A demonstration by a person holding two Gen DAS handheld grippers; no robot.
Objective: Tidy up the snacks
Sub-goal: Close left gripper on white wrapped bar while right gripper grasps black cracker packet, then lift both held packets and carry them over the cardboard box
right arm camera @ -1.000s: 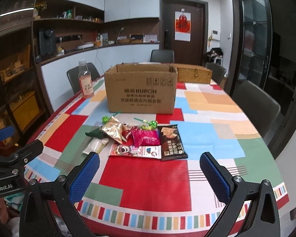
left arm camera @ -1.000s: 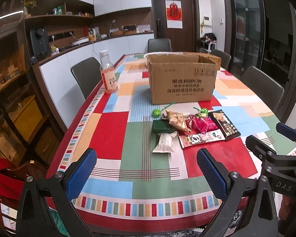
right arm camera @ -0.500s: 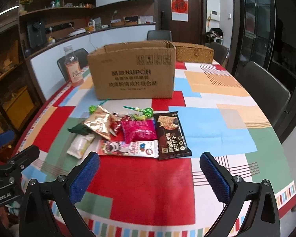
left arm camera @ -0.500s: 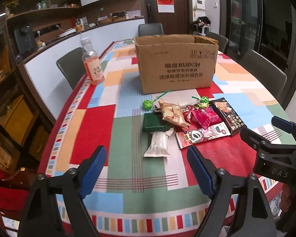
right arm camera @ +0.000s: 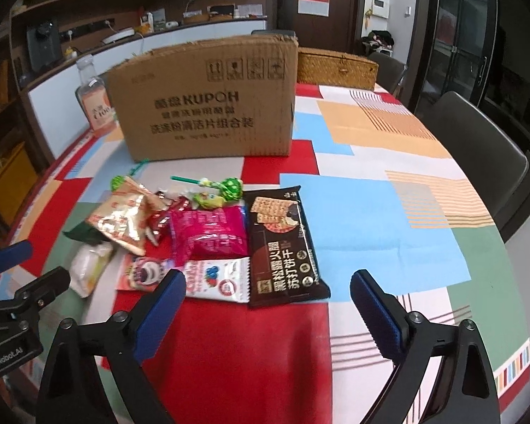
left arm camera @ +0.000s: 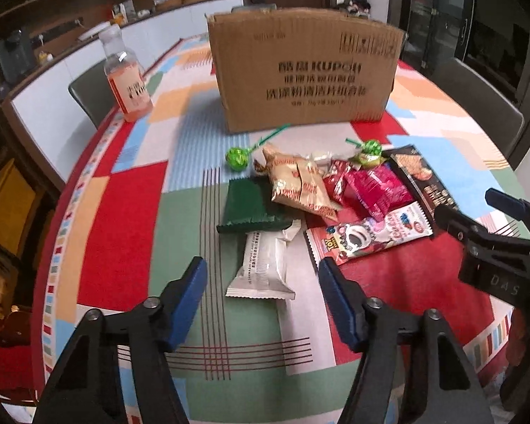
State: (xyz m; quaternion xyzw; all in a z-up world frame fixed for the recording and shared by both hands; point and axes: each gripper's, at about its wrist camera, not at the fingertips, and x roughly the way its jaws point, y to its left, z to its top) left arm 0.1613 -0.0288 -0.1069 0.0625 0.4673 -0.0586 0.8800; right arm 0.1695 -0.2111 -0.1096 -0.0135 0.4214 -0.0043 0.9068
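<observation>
Both grippers have come forward and lower toward the snack pile since a second ago. Behind the snacks stands the cardboard box (left arm camera: 304, 70) (its inside is hidden from both views). Hovering above the table, the left gripper (left arm camera: 261, 295) is spread wide and empty, its fingers flanking the white packet (left arm camera: 265, 265) without touching. Likewise released, the right gripper (right arm camera: 266, 307) hangs near the black cracker pack (right arm camera: 282, 243). Two green lollipops (left arm camera: 237, 158) lie among the packets, along with one dark green pack (left arm camera: 249, 208), one tan bag (left arm camera: 298, 185) and one pink bag (right arm camera: 208, 233). One bottle (left arm camera: 127, 77) stands left of the box.
</observation>
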